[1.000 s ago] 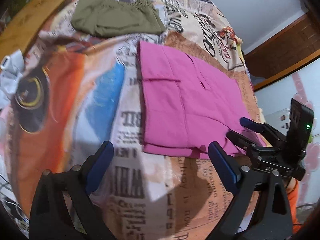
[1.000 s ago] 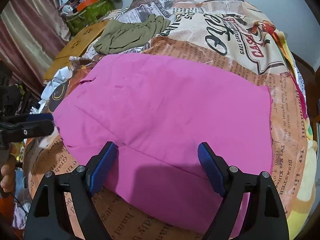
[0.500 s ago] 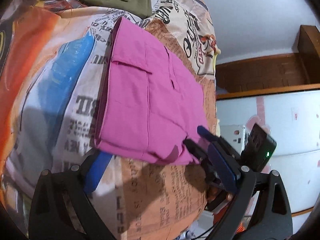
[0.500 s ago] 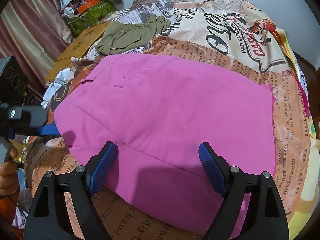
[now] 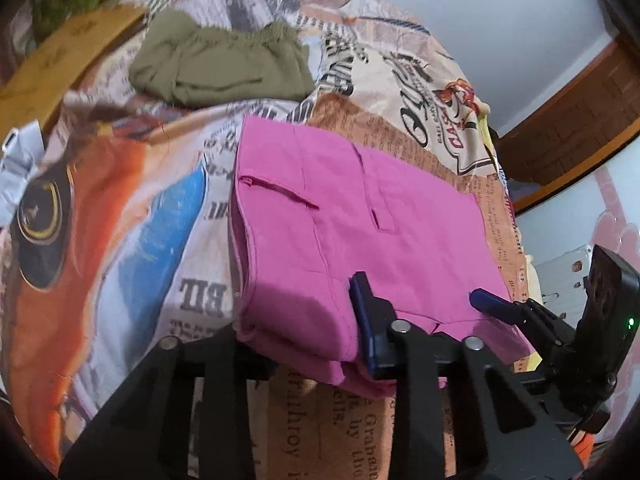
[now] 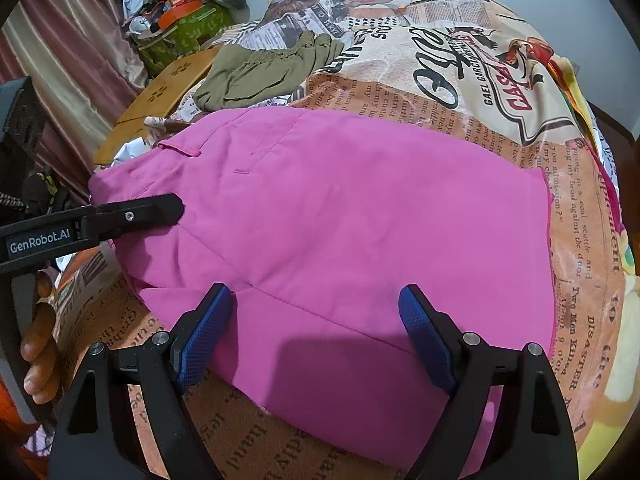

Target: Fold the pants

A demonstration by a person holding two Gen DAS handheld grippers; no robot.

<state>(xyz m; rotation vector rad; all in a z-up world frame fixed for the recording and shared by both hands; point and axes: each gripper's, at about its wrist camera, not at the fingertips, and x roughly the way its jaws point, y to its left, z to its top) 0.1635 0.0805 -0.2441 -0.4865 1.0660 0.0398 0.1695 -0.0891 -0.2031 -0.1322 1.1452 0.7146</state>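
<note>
One newspaper-print bedspread covers the bed, and on it lie two garments: the folded bright pink pants in the middle and, beyond them, one crumpled olive-green garment. There are two black grippers with blue pads. The left gripper has its jaws closing, with the near corner of the pink fold between them. The right gripper hovers with jaws spread wide over the pants' near edge, pinching nothing. Only the right wrist view shows a hand gripping the left tool, and a green patterned bag by the curtain
</note>
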